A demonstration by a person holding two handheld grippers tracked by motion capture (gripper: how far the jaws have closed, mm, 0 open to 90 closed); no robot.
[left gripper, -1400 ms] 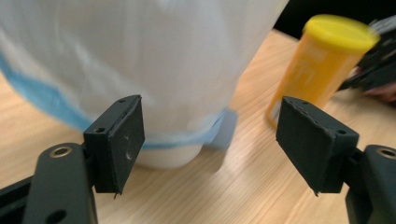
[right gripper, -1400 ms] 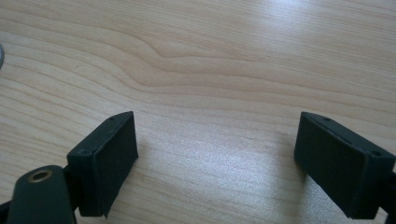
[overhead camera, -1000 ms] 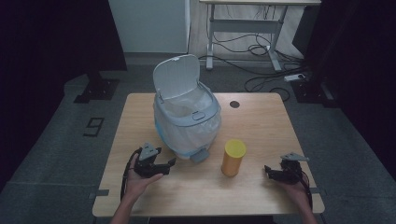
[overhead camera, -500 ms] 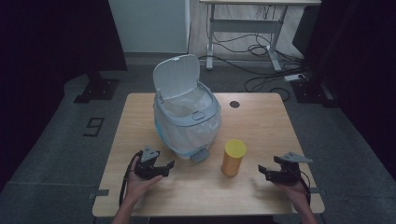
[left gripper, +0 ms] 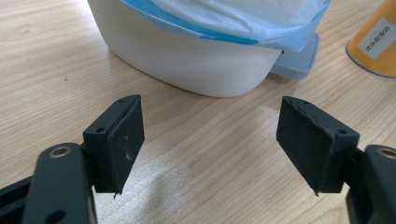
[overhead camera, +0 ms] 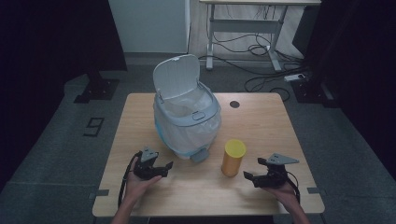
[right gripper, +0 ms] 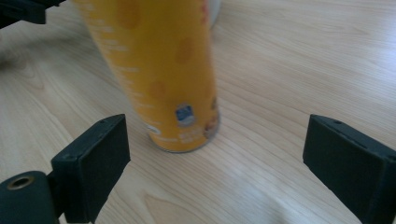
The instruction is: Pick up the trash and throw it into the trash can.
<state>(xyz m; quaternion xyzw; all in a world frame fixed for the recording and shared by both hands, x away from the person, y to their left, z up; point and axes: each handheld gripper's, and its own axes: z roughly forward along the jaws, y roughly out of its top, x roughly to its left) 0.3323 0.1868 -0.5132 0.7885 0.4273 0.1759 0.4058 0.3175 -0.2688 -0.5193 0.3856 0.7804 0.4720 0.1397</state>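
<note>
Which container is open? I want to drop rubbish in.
The white pedal bin with its lid raised; the yellow can beside it is capped.

High view looks down over the table [overhead camera: 261, 121]; both tongs' cameras skim its top closely.

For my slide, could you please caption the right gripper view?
Open right claw facing an upright yellow can on the table.

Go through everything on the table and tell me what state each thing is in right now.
White pedal bin with plastic liner: lid up, standing upright.
Yellow cylindrical can: upright, lid on, not held.
Left tool: jaws open, holding nothing.
Right tool: jaws have just been opening, nothing between them, facing the can.
</note>
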